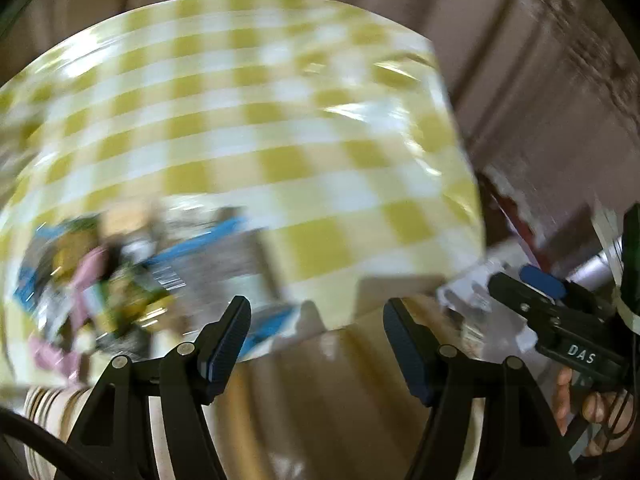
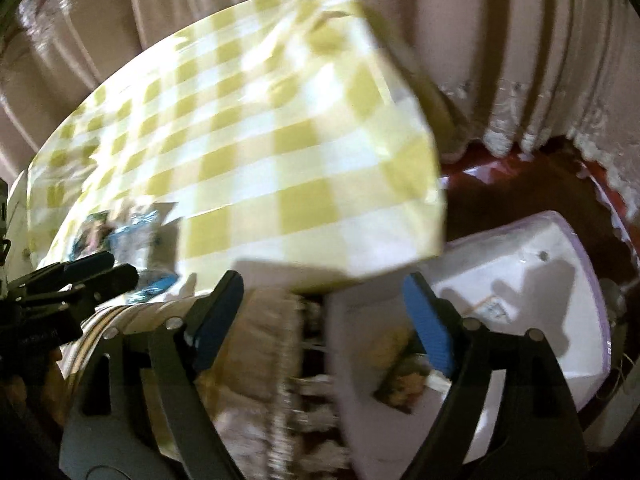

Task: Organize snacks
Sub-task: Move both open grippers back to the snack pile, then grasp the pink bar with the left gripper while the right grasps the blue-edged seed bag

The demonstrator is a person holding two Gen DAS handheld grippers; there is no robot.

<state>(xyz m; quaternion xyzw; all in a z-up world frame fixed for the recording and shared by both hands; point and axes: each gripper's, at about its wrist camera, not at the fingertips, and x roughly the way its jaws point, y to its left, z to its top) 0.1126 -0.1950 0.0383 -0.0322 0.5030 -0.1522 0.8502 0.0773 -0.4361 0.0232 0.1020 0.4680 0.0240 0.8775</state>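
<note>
Both my tongs spread, snacks heaped on the checked table

My left gripper (image 1: 316,336) and right gripper (image 2: 324,312) gape, grasping nothing. The blurred snack packets (image 1: 100,280) lie at the near-left edge of the yellow-checked tablecloth (image 1: 248,120); one packet (image 2: 400,388) sits in the white tub (image 2: 520,272) beside the table.

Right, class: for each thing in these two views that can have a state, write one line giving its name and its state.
Left claw: open, holding nothing.
Right claw: open, holding nothing.
Yellow-and-white checked tablecloth: spread over the table, wrinkled near its far corner.
Pile of snack packets: heaped in disorder on the cloth, too blurred to tell apart.
White plastic bin: open on top, one yellowish snack packet inside.
</note>
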